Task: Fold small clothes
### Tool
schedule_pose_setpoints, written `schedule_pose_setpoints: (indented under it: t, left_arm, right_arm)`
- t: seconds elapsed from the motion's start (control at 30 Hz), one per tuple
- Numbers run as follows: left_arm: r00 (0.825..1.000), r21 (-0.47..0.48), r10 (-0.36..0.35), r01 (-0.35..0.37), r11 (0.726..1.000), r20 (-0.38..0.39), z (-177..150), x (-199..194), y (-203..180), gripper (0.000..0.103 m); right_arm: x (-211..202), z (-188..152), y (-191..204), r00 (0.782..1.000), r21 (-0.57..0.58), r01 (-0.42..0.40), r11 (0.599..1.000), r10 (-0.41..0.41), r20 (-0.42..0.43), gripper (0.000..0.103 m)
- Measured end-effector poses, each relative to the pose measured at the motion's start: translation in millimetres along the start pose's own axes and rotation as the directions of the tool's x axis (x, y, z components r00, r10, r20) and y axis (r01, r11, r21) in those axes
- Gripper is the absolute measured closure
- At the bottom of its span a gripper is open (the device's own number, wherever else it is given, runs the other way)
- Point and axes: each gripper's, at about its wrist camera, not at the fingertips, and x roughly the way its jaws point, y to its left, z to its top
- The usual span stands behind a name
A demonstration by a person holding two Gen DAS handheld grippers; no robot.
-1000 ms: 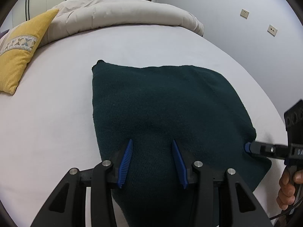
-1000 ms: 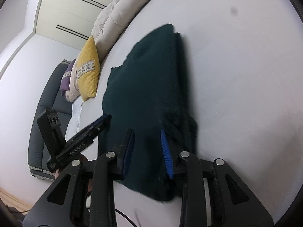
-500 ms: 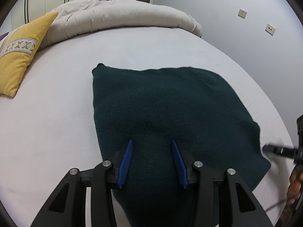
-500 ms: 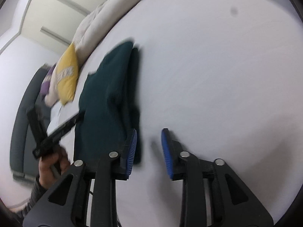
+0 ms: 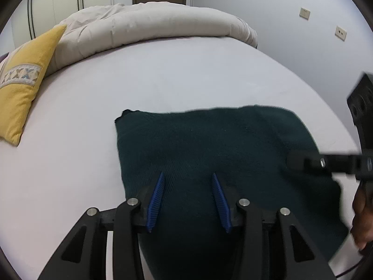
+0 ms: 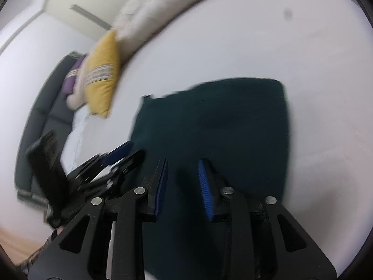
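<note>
- Since half a second ago: right gripper (image 6: 183, 184) swung back from the bare sheet to a position over the dark green garment (image 5: 209, 154); garment seen nearer and lower in the left wrist view, its outline unchanged.
- Dark green garment: knitted, already folded into a rough rectangle, lying flat on the white bed sheet (image 5: 163, 74); doubled edge visible along its right side in the right wrist view; far-left corner slightly ragged and lifted.
- Left gripper (image 5: 187, 194): released, blue pads (image 5: 156, 193) parted above the garment's near edge, no cloth between them.
- Right gripper: likewise released, pads spread over the garment's near portion, nothing pinched; seen from the left wrist view as a dark finger reaching in across the garment's right edge, motion-blurred.
- Beyond the garment: yellow cushion (image 5: 21, 79) to its far left; rolled beige duvet (image 5: 151, 25) along the sheet's far edge; grey sofa (image 6: 42, 107) past the cushion, in the right wrist view only.
- Step in hand, as judged: between folds, or smoothing of the finished fold, both tools poised and neither gripping.
- Next move, as judged: lowering of both grippers to the garment's near edge, closure on the full stack of layers at matching points, then carriage toward the far edge without dragging the lower layer; alternatively, a light press to flatten the lifted corner.
</note>
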Motion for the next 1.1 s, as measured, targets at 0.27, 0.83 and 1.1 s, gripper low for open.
schedule_pose_setpoints:
  t: [0.27,0.83,1.1]
  left_arm:
    - [0.998,-0.07,-0.067,0.066,0.995,-0.015,5,19,14,0.05]
    - [0.987,-0.185,-0.157,0.161,0.97,0.039,-11,4,36,0.051]
    - [0.986,-0.134,-0.111,0.127,0.983,0.124,-60,-67,4,0.058]
  right_arm:
    - [14,50,-45,0.99,0.203,-0.087,0.975,0.062,0.128,0.082]
    - [-18,22,-89,0.953,0.308,-0.1,0.946,0.002,0.303,0.078]
    - [-48,-62,-12,0.972,0.065,-0.153,0.986,0.138,0.189,0.076]
